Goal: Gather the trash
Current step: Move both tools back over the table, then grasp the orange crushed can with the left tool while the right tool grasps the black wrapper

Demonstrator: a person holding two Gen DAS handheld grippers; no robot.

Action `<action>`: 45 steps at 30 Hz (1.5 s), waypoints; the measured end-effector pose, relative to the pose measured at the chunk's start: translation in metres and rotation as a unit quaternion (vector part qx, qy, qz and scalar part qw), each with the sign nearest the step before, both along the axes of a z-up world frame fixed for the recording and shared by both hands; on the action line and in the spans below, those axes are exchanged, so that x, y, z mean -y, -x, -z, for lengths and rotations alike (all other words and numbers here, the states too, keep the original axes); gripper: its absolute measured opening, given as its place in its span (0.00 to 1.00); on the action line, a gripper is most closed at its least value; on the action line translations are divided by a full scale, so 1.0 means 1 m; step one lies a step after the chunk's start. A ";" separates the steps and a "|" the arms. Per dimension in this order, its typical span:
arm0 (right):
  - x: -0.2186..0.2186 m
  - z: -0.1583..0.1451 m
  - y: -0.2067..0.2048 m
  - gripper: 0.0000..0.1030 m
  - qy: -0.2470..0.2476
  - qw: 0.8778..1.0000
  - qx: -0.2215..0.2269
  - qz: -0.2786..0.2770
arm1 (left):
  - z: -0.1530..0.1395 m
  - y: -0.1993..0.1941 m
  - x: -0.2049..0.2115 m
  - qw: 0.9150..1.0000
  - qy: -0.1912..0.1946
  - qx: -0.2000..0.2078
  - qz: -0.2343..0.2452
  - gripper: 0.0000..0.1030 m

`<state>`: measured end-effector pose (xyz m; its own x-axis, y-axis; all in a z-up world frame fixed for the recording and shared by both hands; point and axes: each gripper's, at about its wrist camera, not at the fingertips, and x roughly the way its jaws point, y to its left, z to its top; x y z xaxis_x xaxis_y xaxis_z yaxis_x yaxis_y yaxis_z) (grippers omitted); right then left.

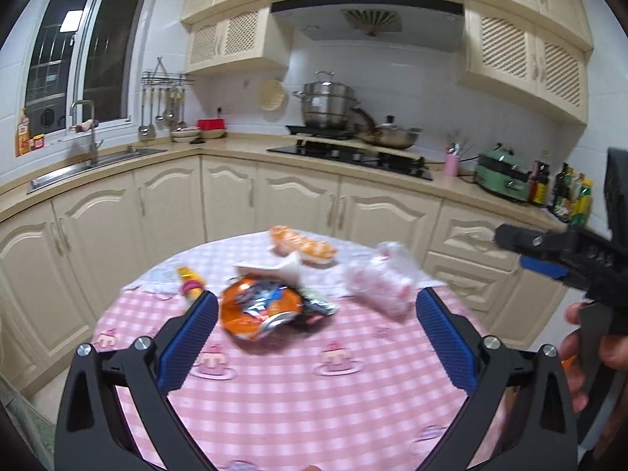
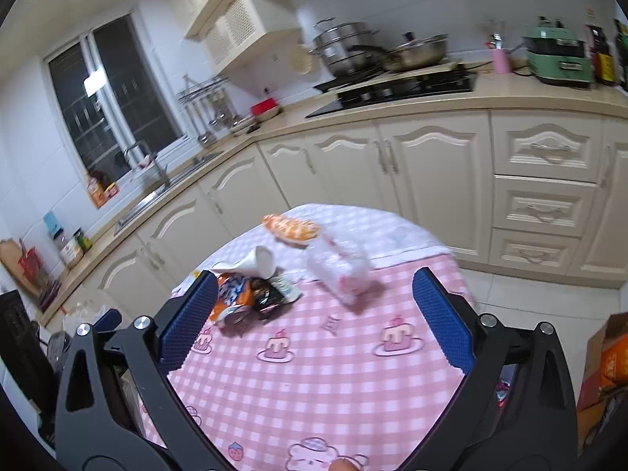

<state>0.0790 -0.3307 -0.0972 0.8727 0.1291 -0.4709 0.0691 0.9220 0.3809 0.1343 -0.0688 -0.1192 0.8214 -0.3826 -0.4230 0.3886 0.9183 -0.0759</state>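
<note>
Ahead, between both wide-open tools (image 1: 316, 306) (image 2: 314, 288), lies a crumpled orange wrapper (image 1: 259, 310) on the table (image 1: 314, 392).

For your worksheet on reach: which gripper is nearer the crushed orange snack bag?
Left. The left gripper is open just short of the orange snack bag; the right gripper, also open, faces it off to its left.

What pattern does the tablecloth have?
The tablecloth has pink-and-white checks with cake pictures, clearest in the right wrist view.

Motion blur smears the clear plastic bag (image 1: 378, 282) and orange wrapper (image 1: 304, 245). The table (image 1: 274, 392) runs off the bottom edge. The crushed snack packet's (image 1: 259, 308) print is unreadable.
</note>
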 end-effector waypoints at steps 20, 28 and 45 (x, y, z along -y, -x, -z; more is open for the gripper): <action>-0.007 0.051 -0.043 0.94 -0.003 0.997 -0.071 -0.028 | 0.102 -0.126 0.028 0.980 -0.156 -0.121 0.036 0.48; -0.016 0.063 -0.056 0.94 -0.007 0.995 -0.082 -0.047 | 0.101 -0.127 0.014 0.983 -0.125 -0.127 0.036 0.15; -0.102 0.124 -0.157 0.64 0.048 0.977 -0.169 -0.124 | 0.086 -0.073 -0.061 0.992 0.049 -0.111 -0.010 0.11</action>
